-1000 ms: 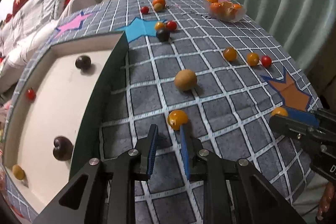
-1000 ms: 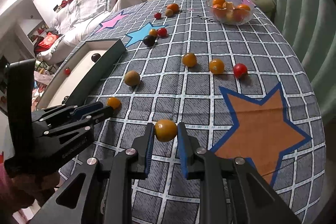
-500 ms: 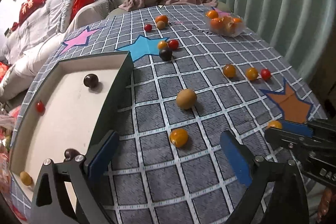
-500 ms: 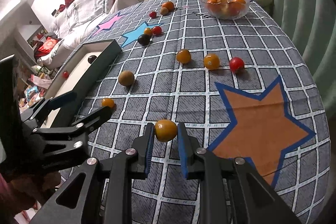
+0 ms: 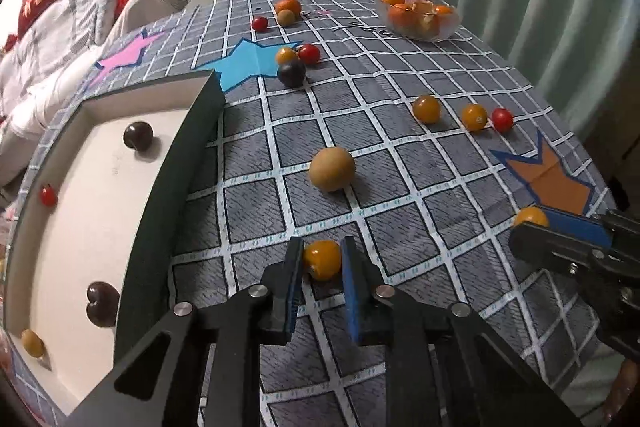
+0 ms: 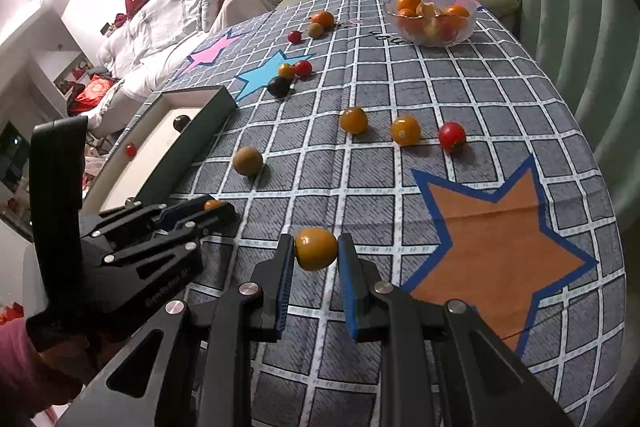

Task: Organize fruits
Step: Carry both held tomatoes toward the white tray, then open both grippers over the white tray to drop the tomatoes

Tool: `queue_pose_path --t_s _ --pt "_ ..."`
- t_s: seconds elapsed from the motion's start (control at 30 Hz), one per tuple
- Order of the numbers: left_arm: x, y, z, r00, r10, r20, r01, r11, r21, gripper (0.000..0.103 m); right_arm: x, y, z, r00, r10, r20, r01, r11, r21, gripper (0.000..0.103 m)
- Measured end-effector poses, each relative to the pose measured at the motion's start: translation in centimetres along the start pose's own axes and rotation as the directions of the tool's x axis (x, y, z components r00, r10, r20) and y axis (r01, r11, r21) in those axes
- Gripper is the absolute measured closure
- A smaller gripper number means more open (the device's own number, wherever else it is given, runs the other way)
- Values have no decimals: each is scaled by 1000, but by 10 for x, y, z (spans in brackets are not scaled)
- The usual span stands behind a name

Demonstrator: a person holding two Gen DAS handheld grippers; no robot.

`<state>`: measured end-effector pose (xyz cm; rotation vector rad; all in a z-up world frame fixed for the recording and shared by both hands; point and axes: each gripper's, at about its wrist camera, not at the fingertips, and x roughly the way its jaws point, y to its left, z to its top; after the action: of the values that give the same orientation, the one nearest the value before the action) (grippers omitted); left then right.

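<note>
Left gripper (image 5: 321,264) reclosed on orange tomato (image 5: 322,259).

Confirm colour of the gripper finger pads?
Blue, on black fingers; the left gripper pads show best in the left wrist view.

A tray (image 5: 176,163) lies left on the table (image 5: 400,75), a bowl (image 5: 420,17) at the far right, loose fruits (image 5: 332,169) between.

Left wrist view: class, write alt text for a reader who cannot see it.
The left gripper is shut on a small orange fruit on a grid-patterned cloth. A box to its left holds a few fruits, and more lie scattered beyond.
</note>
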<state>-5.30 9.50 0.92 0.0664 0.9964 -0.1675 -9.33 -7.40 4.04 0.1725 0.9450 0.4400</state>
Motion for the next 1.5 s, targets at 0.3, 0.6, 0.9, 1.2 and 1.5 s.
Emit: queue_pose_path --t_s 0.3,0.6,0.9,1.2,1.5 --pt "-47 27 9 997 -36 72 40 998 -49 83 -3 24 24 1000 30 8 -30 999 -36 79" --pt "-84 88 30 989 46 140 -31 994 -106 83 4 77 65 997 76 9 -74 988 -135 79" --pt "-71 167 47 980 173 102 -148 966 -211 83 44 146 107 990 133 -44 -140 964 -227 79" --pt "-12 202 51 976 218 -11 -213 938 -274 83 123 188 136 983 120 -137 -152 956 -251 79" --pt "22 210 50 974 214 -69 -225 935 -275 83 189 200 153 970 95 -223 -148 961 -235 79"
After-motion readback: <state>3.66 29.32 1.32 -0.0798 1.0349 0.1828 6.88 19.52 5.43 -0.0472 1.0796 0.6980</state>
